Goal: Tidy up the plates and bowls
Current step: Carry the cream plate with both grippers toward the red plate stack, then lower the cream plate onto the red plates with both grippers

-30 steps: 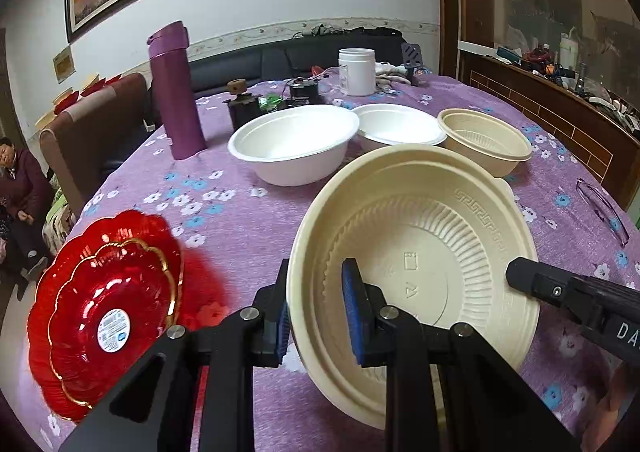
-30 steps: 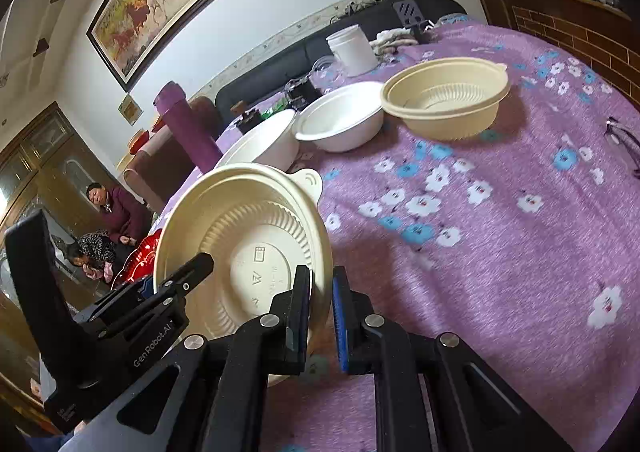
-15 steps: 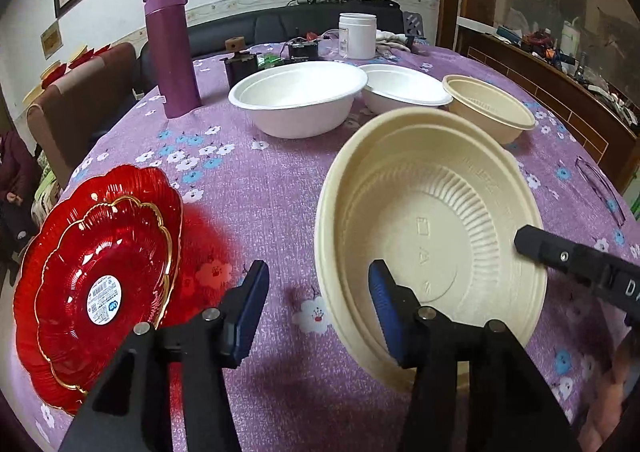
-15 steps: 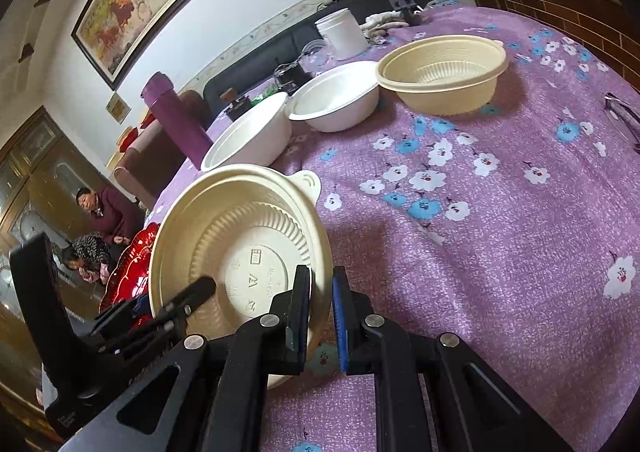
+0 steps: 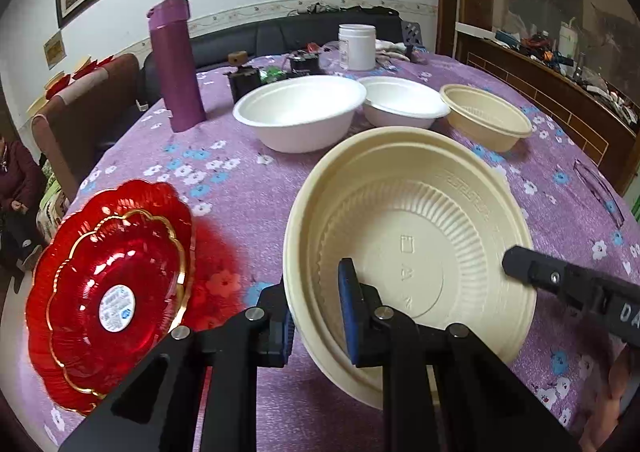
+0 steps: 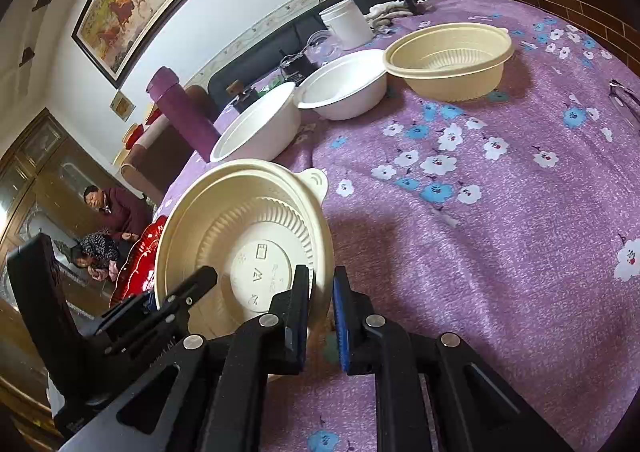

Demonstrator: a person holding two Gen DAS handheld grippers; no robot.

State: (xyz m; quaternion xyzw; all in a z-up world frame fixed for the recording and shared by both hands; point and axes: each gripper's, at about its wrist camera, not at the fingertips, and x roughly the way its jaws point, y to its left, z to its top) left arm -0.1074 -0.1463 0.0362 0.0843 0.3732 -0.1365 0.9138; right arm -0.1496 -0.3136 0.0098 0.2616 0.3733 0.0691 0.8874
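Observation:
A large cream plastic bowl point(image 5: 412, 252) with a ribbed inside is held tilted just above the purple flowered tablecloth point(image 5: 248, 179). My left gripper point(image 5: 316, 320) has the bowl's near rim between its blue pads, and its jaws are closing on it. My right gripper point(image 6: 322, 308) is shut on the opposite rim of the same bowl point(image 6: 248, 240). One finger point(image 5: 560, 280) of the right gripper shows at the bowl's right edge in the left wrist view. A smaller cream bowl point(image 5: 488, 115) and two white bowls point(image 5: 300, 111) point(image 5: 404, 99) stand at the back.
Two stacked red scalloped plates point(image 5: 112, 284) lie at the table's left edge. A purple flask point(image 5: 176, 63), a white jar point(image 5: 357, 45) and small clutter stand at the back. Glasses point(image 5: 600, 187) lie at the right. People sit beyond the left edge point(image 6: 116, 207).
My left gripper let go of the cream bowl's rim, opened wide, then closed on the rim again. The right gripper kept its hold, and the bowl barely moved.

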